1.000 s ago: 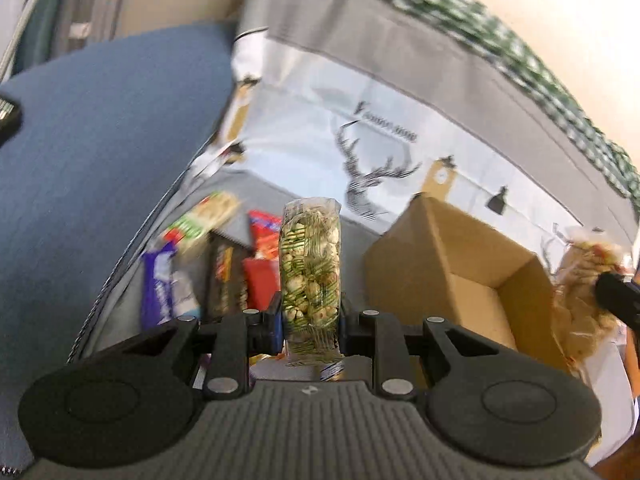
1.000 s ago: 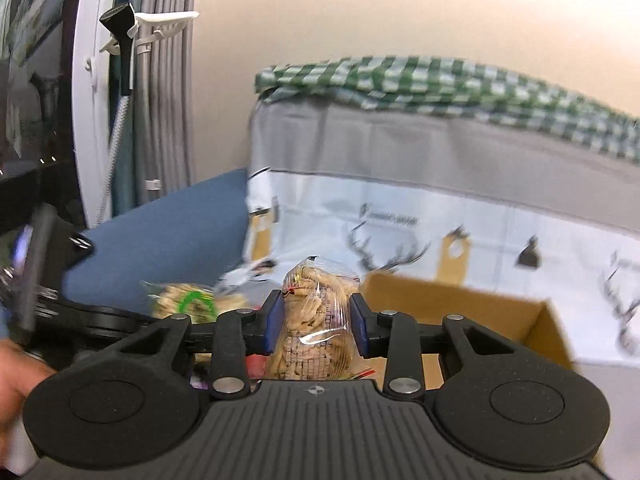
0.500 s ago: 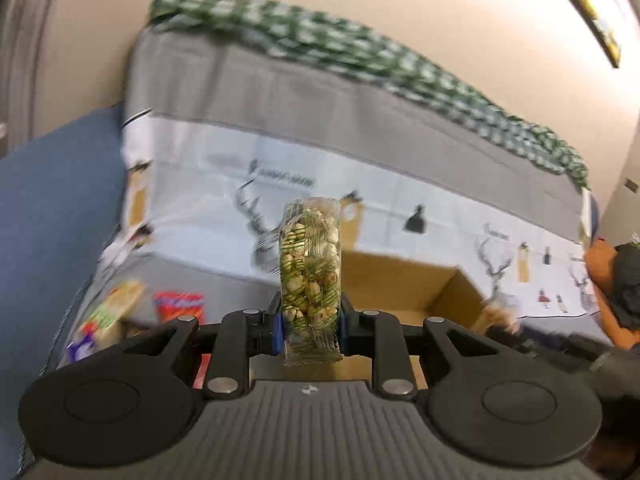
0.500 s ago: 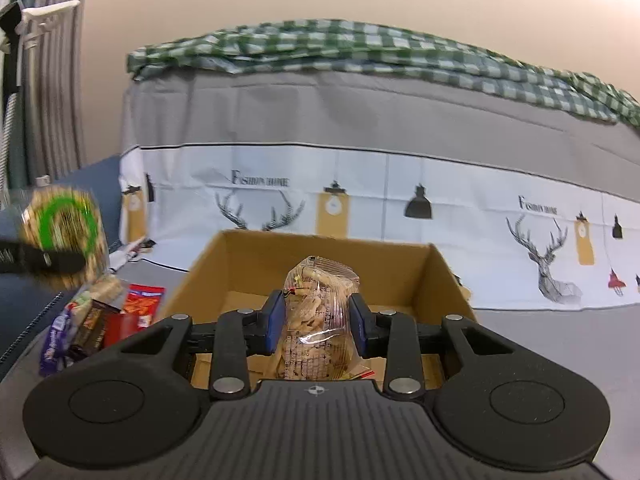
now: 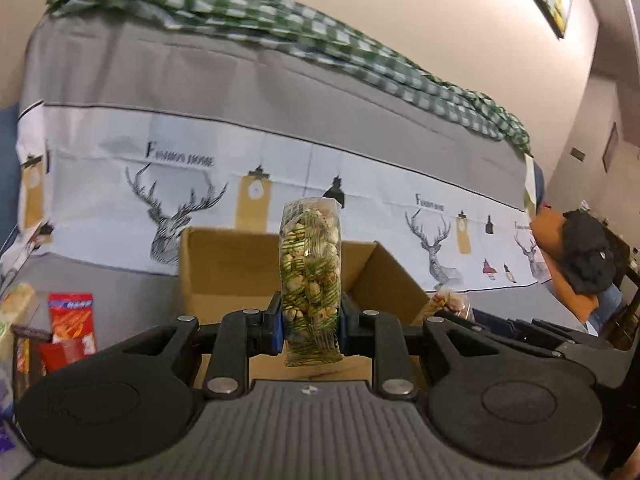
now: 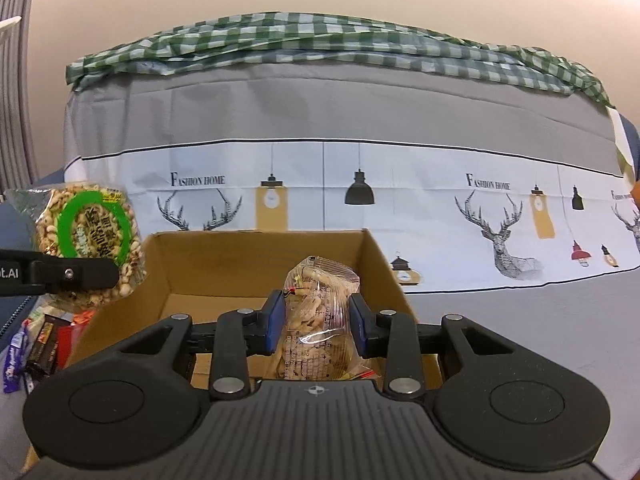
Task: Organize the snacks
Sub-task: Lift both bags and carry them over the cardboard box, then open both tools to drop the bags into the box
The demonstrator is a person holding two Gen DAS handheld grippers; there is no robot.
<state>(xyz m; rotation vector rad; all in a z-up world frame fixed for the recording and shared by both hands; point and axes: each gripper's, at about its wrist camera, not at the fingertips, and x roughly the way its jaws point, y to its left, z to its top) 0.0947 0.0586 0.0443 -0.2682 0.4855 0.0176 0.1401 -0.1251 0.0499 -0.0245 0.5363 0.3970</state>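
Item 1, nearest: my left gripper (image 5: 311, 326), blue pads pinching a clear bag of nuts with green print (image 5: 311, 280). The bag stands upright between the pads, top above them, bottom edge hanging just below. From the right wrist view the same bag shows its flat face with a green ring label, clamped at its lower part.

Item 2: my right gripper (image 6: 316, 322), pads pinching a clear bag of pale biscuit sticks (image 6: 318, 320). The bag is upright, crinkled, held at mid-height, and sits in front of the box opening.

Item 3: cardboard box (image 6: 264, 272), open at the top, flaps up, resting on the grey cloth just beyond both grippers. The part of its floor that shows is bare.

Item 4: loose snacks (image 5: 70, 320) lying on the cloth to the left of the box: a red packet, a dark bar, a purple wrapper, a pale packet further left. They lie close together, apart from the box.

Item 5: printed cover (image 6: 360, 200), grey above, white band below with deer, lamps and lettering, draped behind the box.

Item 6, farthest: green checked cloth (image 6: 320, 44) lying along the top of the cover, against a plain wall.
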